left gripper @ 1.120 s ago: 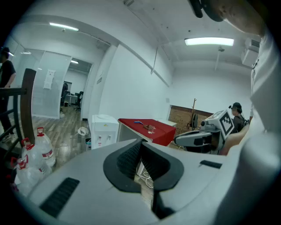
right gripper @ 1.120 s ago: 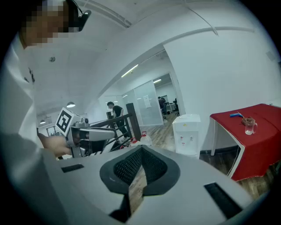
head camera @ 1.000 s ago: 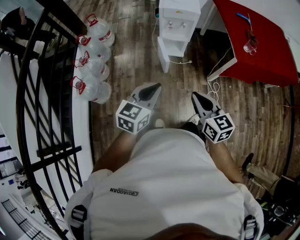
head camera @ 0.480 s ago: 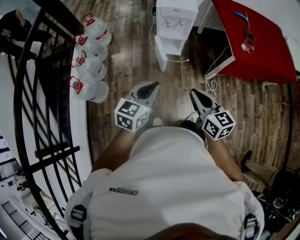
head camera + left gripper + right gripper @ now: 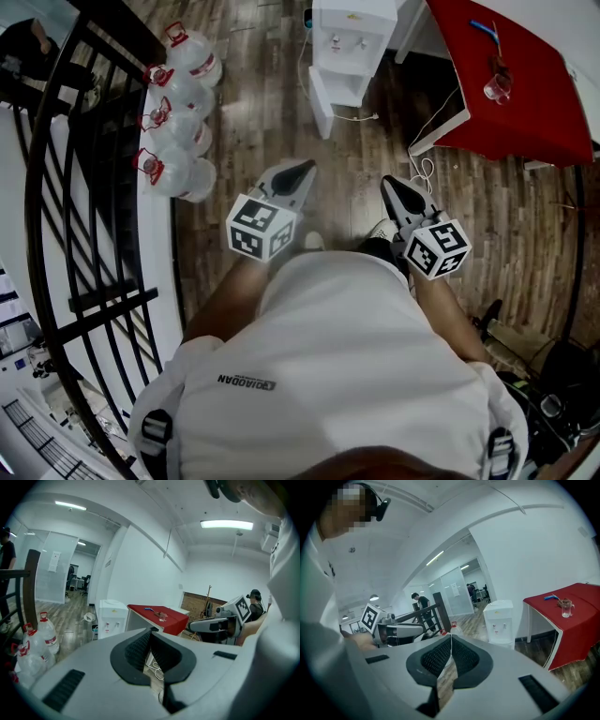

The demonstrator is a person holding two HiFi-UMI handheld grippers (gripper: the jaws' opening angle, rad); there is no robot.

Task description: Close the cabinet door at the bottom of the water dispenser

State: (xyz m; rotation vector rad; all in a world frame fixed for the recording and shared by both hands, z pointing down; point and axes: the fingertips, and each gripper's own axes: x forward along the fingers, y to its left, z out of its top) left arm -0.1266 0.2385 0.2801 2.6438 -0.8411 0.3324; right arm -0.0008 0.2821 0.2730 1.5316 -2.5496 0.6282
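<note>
Over at the left edge of the brown plank floor (image 5: pixel 246 103), by the railing, we've got a cluster of clear plastic water jugs with red caps (image 5: pixel 178 127). Next, our left gripper (image 5: pixel 296 174), claw pressed together on nothing. Ahead, at the floor's far edge, stands the white water dispenser (image 5: pixel 352 28), and its white bottom cabinet door (image 5: pixel 320 105) looks swung out towards us, well apart from both grippers. Our right gripper (image 5: pixel 394 190) is pinched together and empty too. Just right of the dispenser is the red-topped table (image 5: pixel 511 89). We reckon that door is a light, stiff, hinged panel. No grip needed: nudge its free edge gently with closed tips, since the dispenser itself may slide.
</note>
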